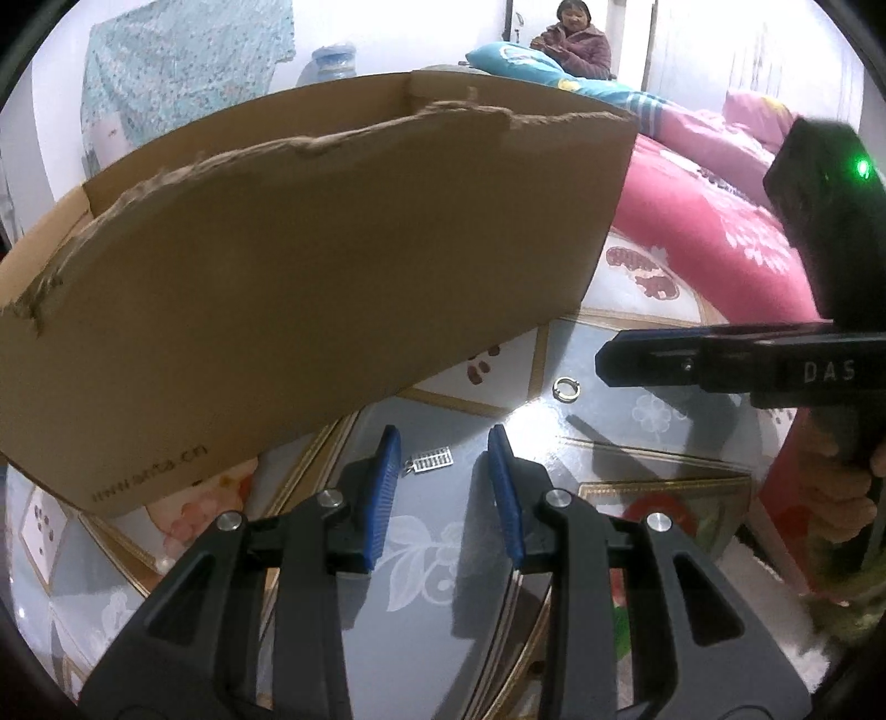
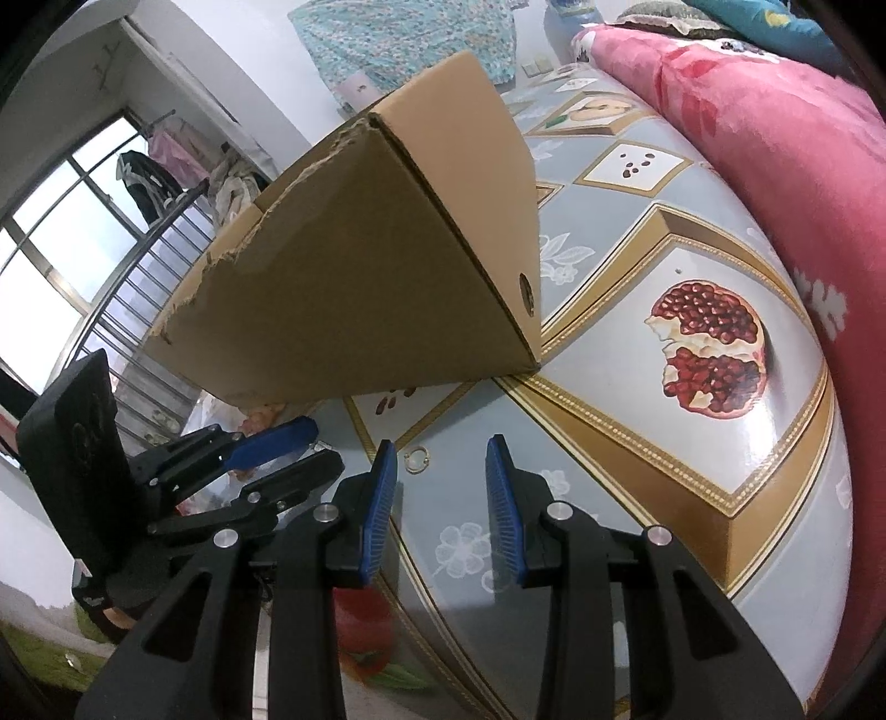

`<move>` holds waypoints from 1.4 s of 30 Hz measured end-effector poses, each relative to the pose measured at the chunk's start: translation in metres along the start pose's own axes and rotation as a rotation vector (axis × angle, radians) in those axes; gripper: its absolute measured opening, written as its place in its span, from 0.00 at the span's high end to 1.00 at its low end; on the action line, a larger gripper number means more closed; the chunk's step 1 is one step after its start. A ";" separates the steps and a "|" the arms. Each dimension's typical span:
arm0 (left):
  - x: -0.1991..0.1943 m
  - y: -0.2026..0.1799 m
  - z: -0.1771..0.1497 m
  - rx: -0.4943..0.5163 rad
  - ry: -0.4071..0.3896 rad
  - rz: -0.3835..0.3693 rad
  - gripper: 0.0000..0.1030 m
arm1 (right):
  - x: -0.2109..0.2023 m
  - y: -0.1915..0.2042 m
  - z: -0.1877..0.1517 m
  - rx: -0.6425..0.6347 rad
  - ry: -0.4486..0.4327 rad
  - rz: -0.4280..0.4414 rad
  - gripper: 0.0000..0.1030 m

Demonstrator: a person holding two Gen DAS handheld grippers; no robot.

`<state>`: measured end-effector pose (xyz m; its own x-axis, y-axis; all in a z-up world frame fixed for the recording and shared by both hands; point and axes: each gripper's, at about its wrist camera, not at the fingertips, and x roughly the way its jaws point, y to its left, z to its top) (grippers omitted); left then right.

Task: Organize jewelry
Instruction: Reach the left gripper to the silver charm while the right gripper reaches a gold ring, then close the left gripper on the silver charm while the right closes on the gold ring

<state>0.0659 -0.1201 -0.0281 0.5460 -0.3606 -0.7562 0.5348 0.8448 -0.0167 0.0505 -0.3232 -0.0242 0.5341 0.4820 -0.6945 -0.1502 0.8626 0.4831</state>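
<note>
A glossy table top (image 2: 653, 387) printed with fruit panels fills the foreground — a pink quilt (image 2: 775, 144) is heaped just beyond it. Daylight enters a barred window (image 2: 72, 232); a person (image 1: 576, 41) sits by white walls.

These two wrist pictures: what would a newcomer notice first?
A big cardboard box with torn edges fills the left and middle, standing on a table covered with a fruit-print cloth. Two small jewelry pieces lie before it: a silver pendant between the left tool fingers, and a ring farther right.
</note>
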 end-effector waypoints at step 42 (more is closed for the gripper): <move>-0.024 0.006 -0.009 -0.051 -0.092 0.013 1.00 | 0.003 0.012 -0.002 -0.124 -0.001 -0.068 0.67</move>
<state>0.0500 -0.1032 -0.0159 0.6111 -0.3822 -0.6932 0.4951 0.8678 -0.0419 0.0480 -0.3114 -0.0216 0.5470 0.4222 -0.7229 -0.2156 0.9054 0.3657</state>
